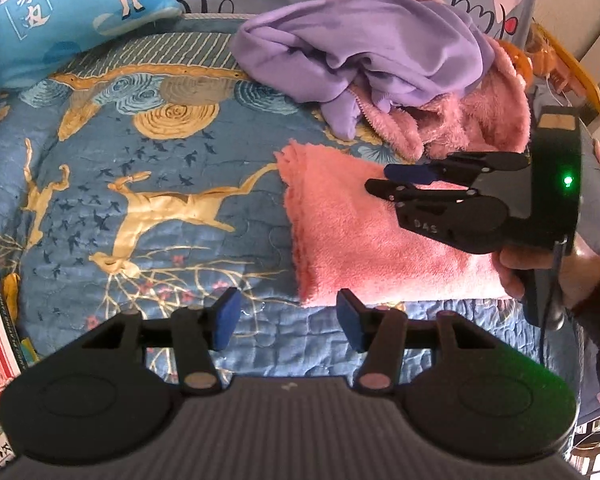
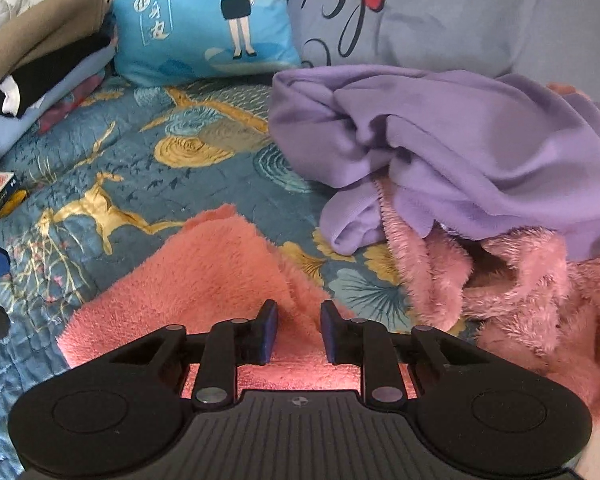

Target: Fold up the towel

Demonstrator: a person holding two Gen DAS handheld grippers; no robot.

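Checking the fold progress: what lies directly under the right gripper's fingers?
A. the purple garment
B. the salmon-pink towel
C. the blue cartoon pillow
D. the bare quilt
B: in the right wrist view the right gripper has its fingers apart over the salmon-pink towel; the purple garment lies farther back.

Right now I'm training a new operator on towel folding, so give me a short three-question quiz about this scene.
1. True or false: the left gripper is gripping the salmon towel.
2. Multiple choice: what lies directly on the fluffy pink garment? A) the blue cushion B) the purple garment C) the card box
3. Short answer: over which item does the right gripper sit, and are its fingers apart or together?

Key
1. False: its fingers are spread with nothing between them, above the bedspread at the towel's near edge.
2. B, the purple garment.
3. The salmon towel; fingers apart.
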